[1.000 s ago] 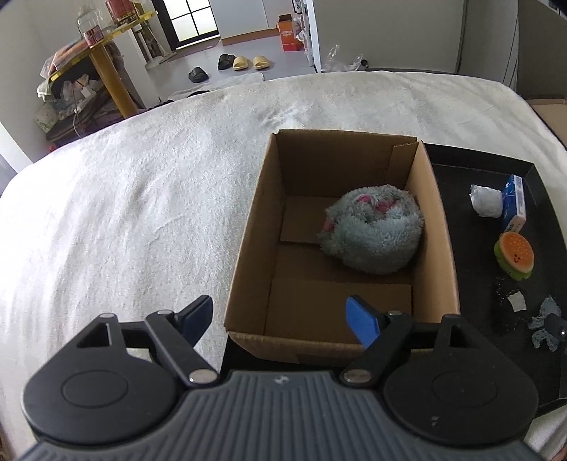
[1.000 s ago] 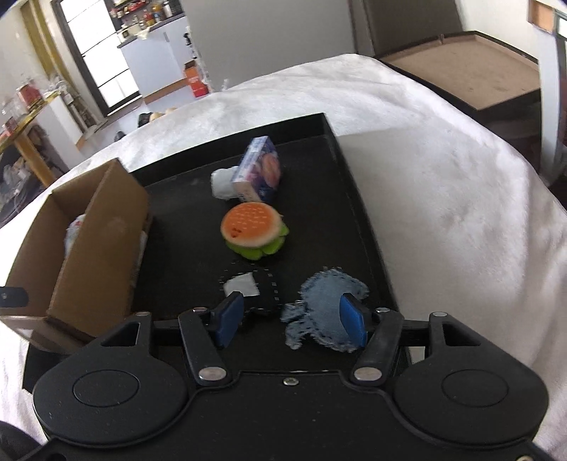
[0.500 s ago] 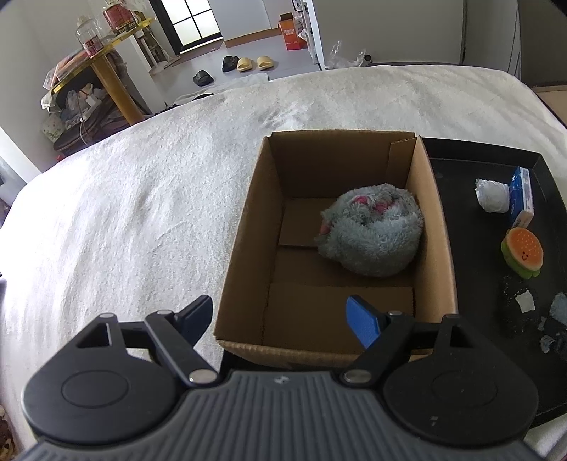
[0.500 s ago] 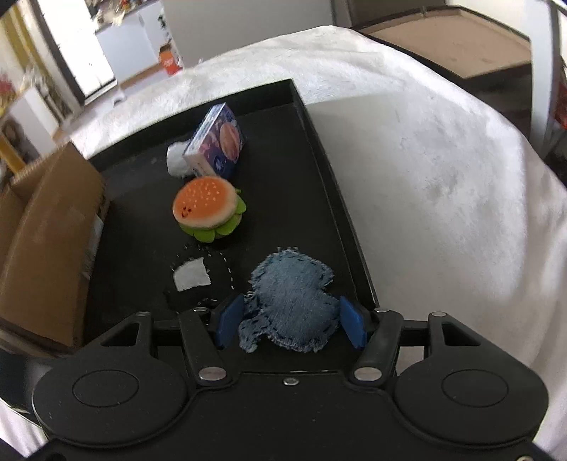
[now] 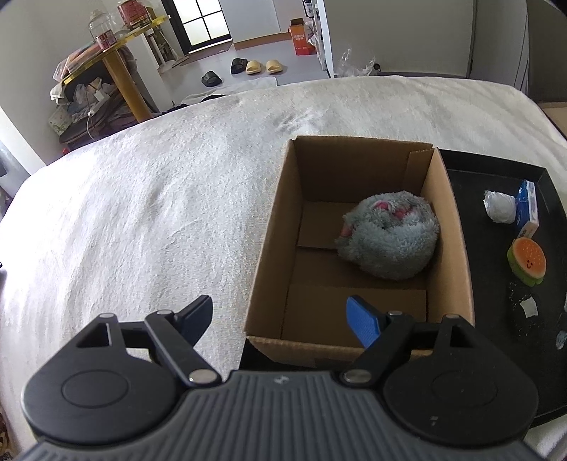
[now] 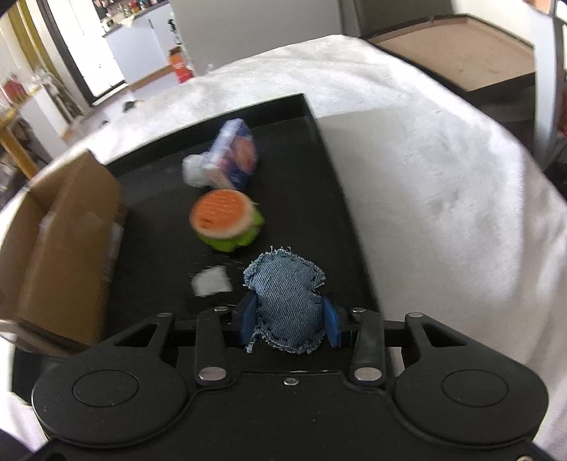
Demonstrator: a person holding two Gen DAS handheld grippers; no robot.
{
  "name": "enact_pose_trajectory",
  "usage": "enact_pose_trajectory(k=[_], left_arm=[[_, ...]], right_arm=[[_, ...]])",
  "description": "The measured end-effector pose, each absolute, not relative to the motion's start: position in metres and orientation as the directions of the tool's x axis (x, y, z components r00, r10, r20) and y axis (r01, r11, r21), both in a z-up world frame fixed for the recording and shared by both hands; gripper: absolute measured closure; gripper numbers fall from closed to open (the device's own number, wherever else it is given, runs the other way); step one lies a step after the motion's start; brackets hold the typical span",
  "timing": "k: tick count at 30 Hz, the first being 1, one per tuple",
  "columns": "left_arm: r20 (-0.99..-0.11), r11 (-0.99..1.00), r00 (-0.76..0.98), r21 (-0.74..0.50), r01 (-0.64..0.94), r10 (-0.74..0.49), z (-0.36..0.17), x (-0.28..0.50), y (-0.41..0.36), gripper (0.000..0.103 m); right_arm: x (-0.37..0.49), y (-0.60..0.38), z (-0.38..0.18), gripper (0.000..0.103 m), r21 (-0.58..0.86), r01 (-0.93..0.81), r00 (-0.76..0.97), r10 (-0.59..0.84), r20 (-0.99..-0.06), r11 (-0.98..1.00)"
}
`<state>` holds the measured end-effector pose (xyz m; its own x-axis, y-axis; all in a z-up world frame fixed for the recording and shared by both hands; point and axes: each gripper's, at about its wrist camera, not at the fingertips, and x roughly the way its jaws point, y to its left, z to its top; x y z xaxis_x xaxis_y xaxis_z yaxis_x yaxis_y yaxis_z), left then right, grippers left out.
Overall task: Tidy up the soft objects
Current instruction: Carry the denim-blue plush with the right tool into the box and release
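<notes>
Bedding in white (image 5: 159,198) is carrying a black tray (image 6: 336,198) and a cardboard box (image 5: 273,227) already holding a grey plush (image 5: 389,241). Over the tray, the right gripper (image 6: 288,317) is closing its jaws on the denim pouch (image 6: 287,301), pads pressing its sides; lifting it boxward is probably coming next. The left gripper (image 5: 280,315) is hanging wide open, empty

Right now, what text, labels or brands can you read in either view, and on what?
None can be read.
Small blue box on the black tray: print too small and blurred.
Orange carton on the floor: lettering too small.
Red-labelled jar on the shelf: label unreadable.
</notes>
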<state>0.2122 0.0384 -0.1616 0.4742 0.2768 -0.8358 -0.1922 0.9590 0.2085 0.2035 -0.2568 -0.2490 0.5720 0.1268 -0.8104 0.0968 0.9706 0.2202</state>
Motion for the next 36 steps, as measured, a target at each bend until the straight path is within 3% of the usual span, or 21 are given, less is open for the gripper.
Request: enact_pose_trajectory(k=[15,29,33,36], left_arm=[[-0.844,0.971,0.499,0.1,-0.217,0.198,-0.157,0.199,0.066,0.022],[-0.826,0.966,0.549,-0.022,-0.259,0.128,-0.156,0.194,0.09,0.025],[-0.824,0.964,0.556,-0.051,-0.263,0.108,-0.16,0.194,0.094,0.033],[-0.832,0.957,0.549,-0.087,-0.277,0.084,-0.165,0.196,0.1,0.047]], right_arm=[[0.205,-0.21,-0.203,0.065,0.162,-0.038,0.622,0.15,-0.769,0.986],[0.217,-0.145,-0.156,0.064,0.143,-0.231,0.663,0.263,-0.701,0.962],[0.221,-0.126,-0.149,0.064,0.12,-0.28,0.663,0.282,-0.694,0.953],[0.224,-0.112,-0.144,0.064,0.108,-0.314,0.657,0.298,-0.692,0.943]])
